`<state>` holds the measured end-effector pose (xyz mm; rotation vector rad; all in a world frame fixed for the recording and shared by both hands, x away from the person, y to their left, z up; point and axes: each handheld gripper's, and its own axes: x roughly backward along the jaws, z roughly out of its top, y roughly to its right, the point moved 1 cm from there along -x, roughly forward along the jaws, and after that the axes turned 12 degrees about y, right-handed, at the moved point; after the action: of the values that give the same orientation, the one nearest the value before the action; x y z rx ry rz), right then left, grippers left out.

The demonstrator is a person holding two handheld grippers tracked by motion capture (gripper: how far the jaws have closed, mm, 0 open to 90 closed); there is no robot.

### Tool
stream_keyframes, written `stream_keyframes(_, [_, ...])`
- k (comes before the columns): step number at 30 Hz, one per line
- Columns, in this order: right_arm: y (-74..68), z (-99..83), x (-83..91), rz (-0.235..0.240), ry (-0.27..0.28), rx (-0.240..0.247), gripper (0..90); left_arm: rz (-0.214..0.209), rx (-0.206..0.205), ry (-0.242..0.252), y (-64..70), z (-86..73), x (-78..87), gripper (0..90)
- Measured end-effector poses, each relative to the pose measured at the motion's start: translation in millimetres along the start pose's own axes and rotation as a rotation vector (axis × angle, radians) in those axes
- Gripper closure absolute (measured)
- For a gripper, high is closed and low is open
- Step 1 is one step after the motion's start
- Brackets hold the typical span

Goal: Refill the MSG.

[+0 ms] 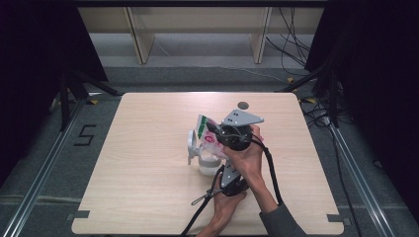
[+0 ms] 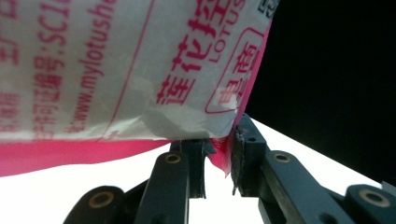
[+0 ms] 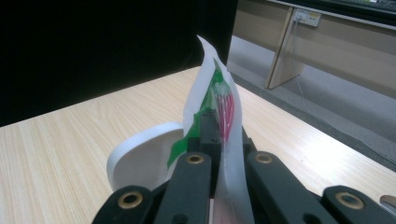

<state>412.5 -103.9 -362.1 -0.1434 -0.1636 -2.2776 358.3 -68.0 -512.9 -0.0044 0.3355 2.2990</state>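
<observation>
Packet (image 1: 210, 136): white plastic w/ pink and green print, held up over the middle of the table (image 1: 138, 148), tilted above the white container (image 1: 208, 164).
Left gripper (image 1: 228, 174): just near-side of the container in high view, the person's left hand (image 1: 225, 203) round it; jaws clenched on the packet's pink bottom corner.
Right gripper (image 1: 223, 134): above and just right of the container, right hand (image 1: 247, 153) wrapped round it, grey plate on top; jaws clamped on the packet's upper edge.
High view only: whole layout. Both hands stacked close, packet between them over the container, cables trailing to the near table edge, small dark hole (image 1: 242, 105) in the table far side of the container.
Left gripper view only: packet (image 2: 116, 65) close up, red Chinese text, "LOTUS" and a web address; pink sealed strip along its lower edge, pink corner pinched between the jaw tips (image 2: 219, 163).
Right gripper view only: packet (image 3: 219, 102) edge-on, thin sheet standing up between the jaws, green and red print; white rounded lid or flap (image 3: 140, 161) just left of it.
Container: white, lid part standing at its left in high view; contents can't be told, packet and hands cover the opening.
Packet contents: not visible.
</observation>
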Motion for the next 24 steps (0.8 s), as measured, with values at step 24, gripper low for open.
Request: stream_keyframes(24, [-0.3, -1.8, -1.2, 0.004, -0.004, 0.003, 90.0, -0.011, -0.057, -0.044, -2.8, -0.4, 3.0, 76.9])
